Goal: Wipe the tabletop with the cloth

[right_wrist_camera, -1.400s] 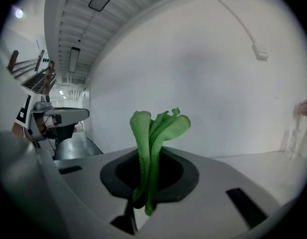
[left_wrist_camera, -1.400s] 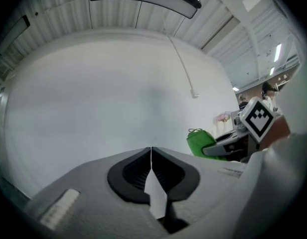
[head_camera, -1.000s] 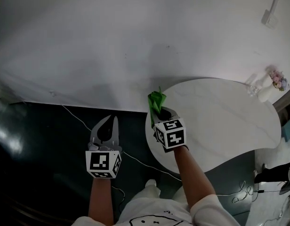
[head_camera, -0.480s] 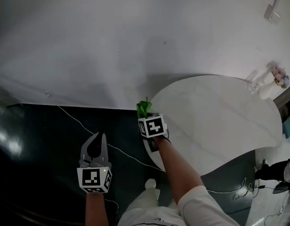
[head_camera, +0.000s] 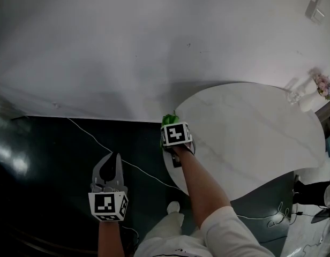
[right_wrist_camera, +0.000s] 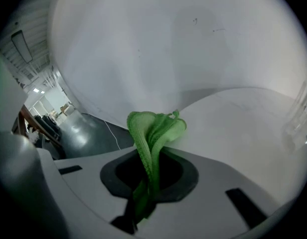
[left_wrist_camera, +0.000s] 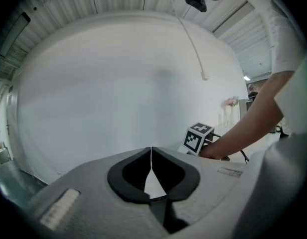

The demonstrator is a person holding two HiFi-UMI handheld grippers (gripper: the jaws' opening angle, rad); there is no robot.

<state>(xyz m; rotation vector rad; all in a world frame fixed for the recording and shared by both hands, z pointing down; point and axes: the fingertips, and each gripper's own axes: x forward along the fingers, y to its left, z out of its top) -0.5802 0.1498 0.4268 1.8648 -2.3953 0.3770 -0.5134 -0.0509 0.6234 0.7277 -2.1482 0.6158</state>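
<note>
Holding the green cloth (right_wrist_camera: 154, 133) pinched tight, the right gripper (head_camera: 171, 124) sits right at the near-left rim of the round white surface (head_camera: 250, 138). Its fingers are clamped on the cloth's lower part, so a bunched tuft sticks out past the tips. From the head view it's hard to say whether the tuft actually touches the surface or just hangs over the rim.

The left gripper (head_camera: 113, 157) is off to the side over the dark floor (head_camera: 42, 175), well apart from the surface, fingers together with nothing between them.

What could go sideways, as a guess:
- The cloth is wadded into a narrow fold, so a stroke would only clean a thin stripe, and if it's angled too low the hard fingers could scrape the marble.
- Starting this close to the rim, the tuft could slip off the edge.
- Drag on the surface might tug the cloth out of the grip.
- A vase of flowers (head_camera: 319, 90) stands at the far edge, so a long sweep could knock it.
</note>
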